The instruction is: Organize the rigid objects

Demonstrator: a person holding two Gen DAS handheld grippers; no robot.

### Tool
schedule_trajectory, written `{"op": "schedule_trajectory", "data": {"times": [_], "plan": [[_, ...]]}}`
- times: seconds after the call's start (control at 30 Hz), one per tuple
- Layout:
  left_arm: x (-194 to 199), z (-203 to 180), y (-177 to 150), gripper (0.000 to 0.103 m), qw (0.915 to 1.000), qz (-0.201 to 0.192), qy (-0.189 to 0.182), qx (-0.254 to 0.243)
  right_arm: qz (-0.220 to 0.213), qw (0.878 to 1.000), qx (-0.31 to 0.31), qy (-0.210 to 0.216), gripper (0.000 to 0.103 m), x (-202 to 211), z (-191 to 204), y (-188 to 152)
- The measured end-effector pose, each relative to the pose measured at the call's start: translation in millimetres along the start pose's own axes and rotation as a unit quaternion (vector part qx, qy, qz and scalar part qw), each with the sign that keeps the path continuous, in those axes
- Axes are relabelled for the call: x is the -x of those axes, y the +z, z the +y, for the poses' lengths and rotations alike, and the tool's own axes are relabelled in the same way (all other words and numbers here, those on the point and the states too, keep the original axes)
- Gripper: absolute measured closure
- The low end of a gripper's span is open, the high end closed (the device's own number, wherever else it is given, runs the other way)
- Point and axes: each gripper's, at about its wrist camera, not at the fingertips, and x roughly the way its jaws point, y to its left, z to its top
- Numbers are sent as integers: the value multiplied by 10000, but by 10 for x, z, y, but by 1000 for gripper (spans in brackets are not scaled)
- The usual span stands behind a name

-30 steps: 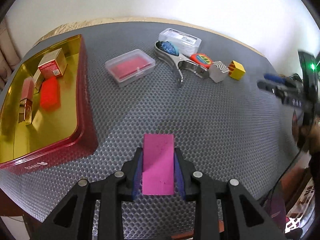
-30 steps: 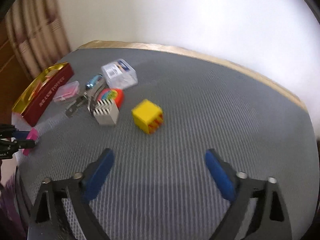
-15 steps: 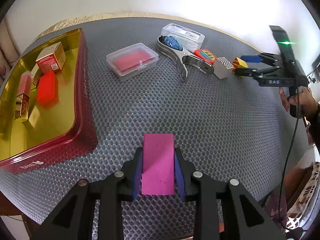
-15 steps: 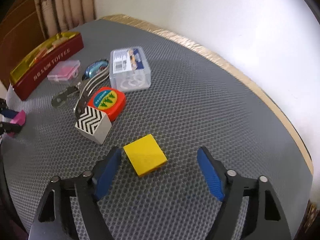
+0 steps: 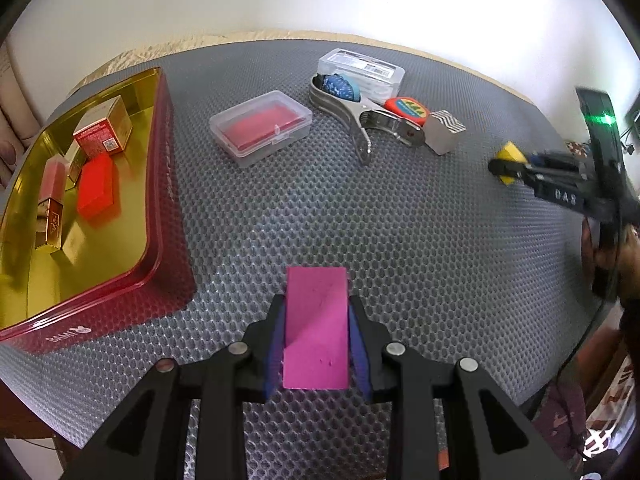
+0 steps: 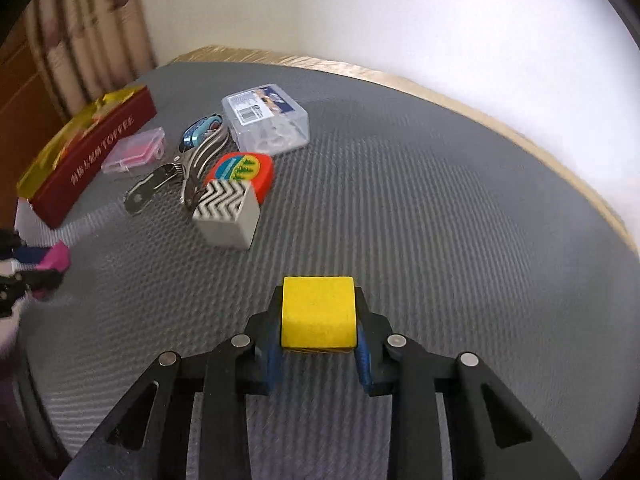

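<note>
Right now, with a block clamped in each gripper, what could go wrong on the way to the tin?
1. The red tin has a raised wall; a low carry could knock the pink block in the left gripper against it.
2. The right gripper and its yellow block might hit the zigzag cube in their path.

White wall (image 6: 360, 12), striped curtain (image 6: 80, 40), grey-matted table (image 6: 440, 200).
</note>
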Motion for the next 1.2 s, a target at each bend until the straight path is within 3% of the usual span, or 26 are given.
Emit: {"op": "schedule_trajectory", "data": {"times": [0.17,0.3,0.53,0.73,0.87,0.97,1.13,1.2], "plan": [[253,32,6,73,9997,-228,-76,69,-239,9979,-598,14,76,99,-44,-171],[591,187,74,73,9987,-476,-76,181,-361,9969,-702,-41,76,129,-61,-210],[991,797,401,73,9947,-786,438,494,-433,9968,-642,-192,76,112,15,-193],[740,1172,811,73,9946,-586,619,595,-448,9965,-682,-182,76,120,-6,-206],[620,1241,918,73,9945,-500,672,636,-456,9963,-707,-164,76,124,-24,-213],[712,1139,820,74,9965,-494,67,667,-460,9961,-732,-146,76,132,-36,-224],[863,384,325,60,9991,-166,-263,-298,-471,9958,-772,-125,76,130,-42,-226],[769,245,122,60,9992,127,-75,-367,-481,9956,-796,-99,76,133,-50,-230]]}}
